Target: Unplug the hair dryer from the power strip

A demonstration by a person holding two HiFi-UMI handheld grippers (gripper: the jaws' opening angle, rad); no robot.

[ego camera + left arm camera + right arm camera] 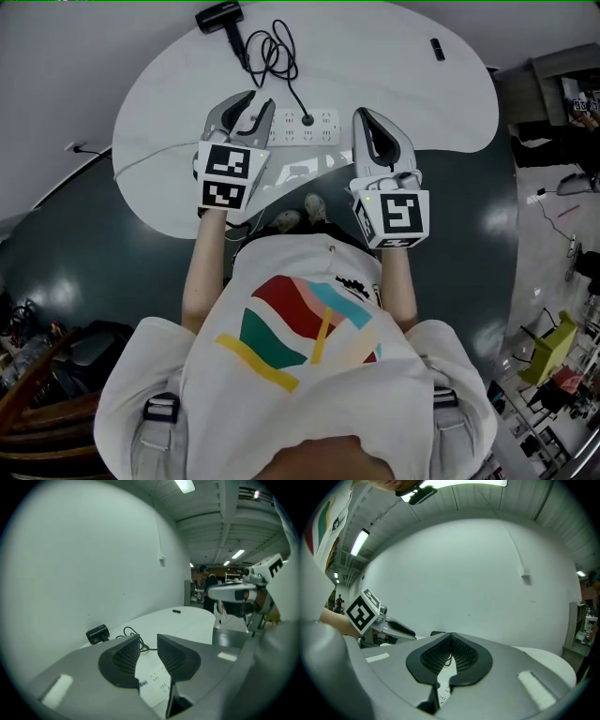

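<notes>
Left claw (254,103) gapes over the power strip (321,127)'s left end.

the head camera looks steeply down on the worktop (169,103), while cameras on the left claw (257,101) and right claw (364,116) look low across this same worktop.

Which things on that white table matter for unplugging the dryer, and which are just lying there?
For the job: hair dryer, cord, plug, power strip.
Lying about: small black block, far right.
</notes>
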